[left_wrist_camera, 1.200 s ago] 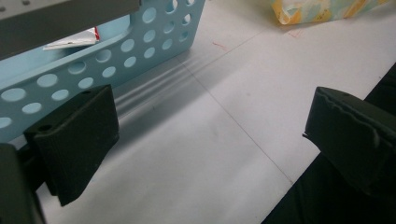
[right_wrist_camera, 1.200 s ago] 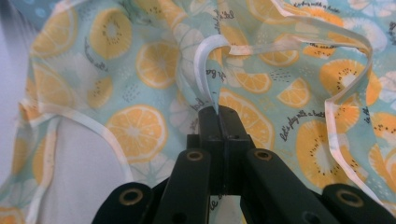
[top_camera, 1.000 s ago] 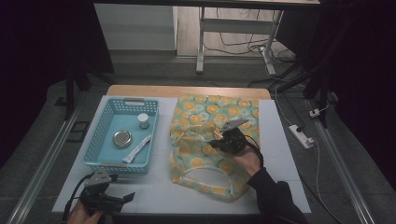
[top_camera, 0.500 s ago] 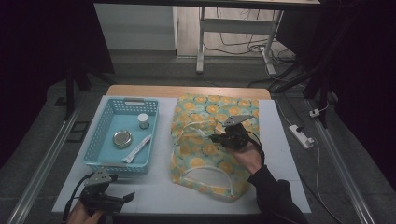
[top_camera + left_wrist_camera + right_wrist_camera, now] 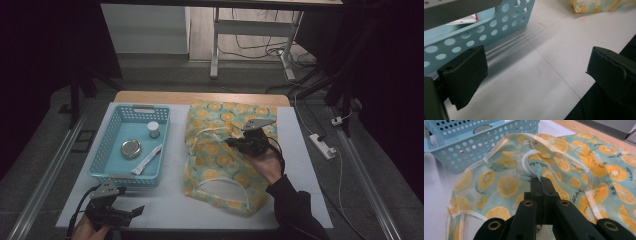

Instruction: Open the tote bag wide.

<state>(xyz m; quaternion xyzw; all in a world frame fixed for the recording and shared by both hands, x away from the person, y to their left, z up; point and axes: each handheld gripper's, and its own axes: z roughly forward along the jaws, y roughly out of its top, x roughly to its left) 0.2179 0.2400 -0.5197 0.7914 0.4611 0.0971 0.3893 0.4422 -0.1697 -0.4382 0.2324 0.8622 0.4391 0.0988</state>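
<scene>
Two grippers work over the white table (image 5: 310,150). On its right half lies the largest thing, a teal fabric bag printed with orange slices and trimmed in white (image 5: 220,160), spread flat beside the light-blue perforated plastic basket (image 5: 112,150) on the left. In the basket we see a small white-capped jar (image 5: 153,129) at the far side, a round metal tin (image 5: 131,148) in the middle and a white sachet (image 5: 147,159) nearer us.

We judge the step in hand to be lifting the bag by its handle. The right gripper (image 5: 541,180) has its fingers clenched on the white strap handle (image 5: 530,161) near the bag's middle, and the fabric around it rises in a fold. The left gripper (image 5: 536,72) rests at the near left corner of the table, just by the basket's near wall, its fingers spread apart with nothing between them.

The next move, we think, calls for the left gripper to come across and take the opposite edge or the second handle, so that the mouth opens for the basket's things.

Small dark script is printed across the fabric, but we cannot read it; we make out no brand.
</scene>
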